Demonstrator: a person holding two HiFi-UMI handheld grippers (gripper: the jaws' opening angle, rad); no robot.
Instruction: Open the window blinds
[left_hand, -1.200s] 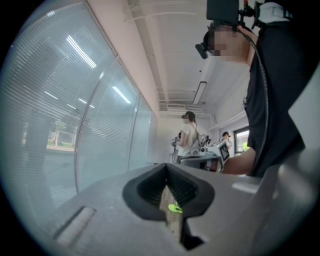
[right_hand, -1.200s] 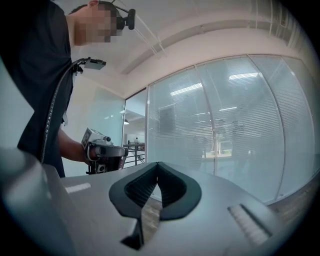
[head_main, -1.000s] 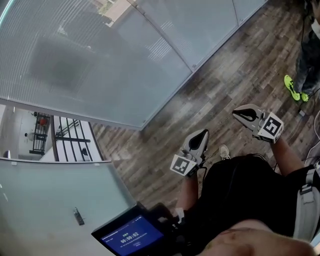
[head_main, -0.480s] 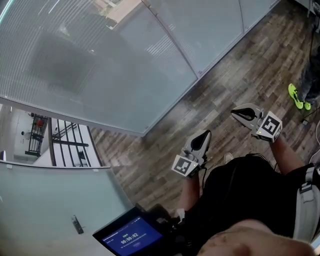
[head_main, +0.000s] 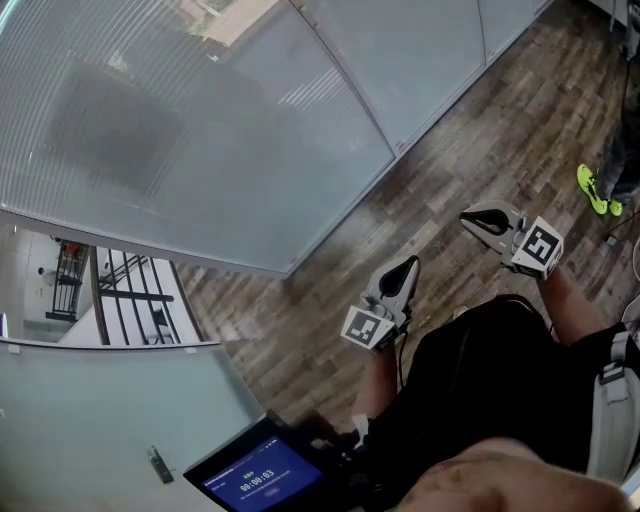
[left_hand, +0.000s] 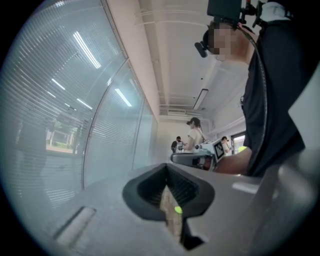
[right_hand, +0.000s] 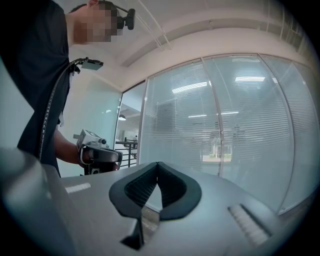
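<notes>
Closed slatted window blinds (head_main: 150, 120) hang behind a tall glass wall, at the upper left of the head view. They also fill the left of the left gripper view (left_hand: 65, 100) and the right of the right gripper view (right_hand: 240, 125). My left gripper (head_main: 403, 272) is held level above the wooden floor, well short of the glass, jaws shut and empty (left_hand: 167, 170). Farther right, my right gripper (head_main: 476, 218) is also level, shut and empty (right_hand: 157, 167). No cord or wand for the blinds shows.
Wood-plank floor (head_main: 450, 130) runs along the foot of the glass wall. A person's green shoe (head_main: 592, 190) is at the right edge. A blue screen (head_main: 255, 475) sits at my chest. A black railing (head_main: 120, 295) shows through a gap. Other people (left_hand: 194, 135) stand far off.
The floor and glass wall have slid a little in the head view as I move across the room. Both grippers travel with me, still level, jaws unchanged.
</notes>
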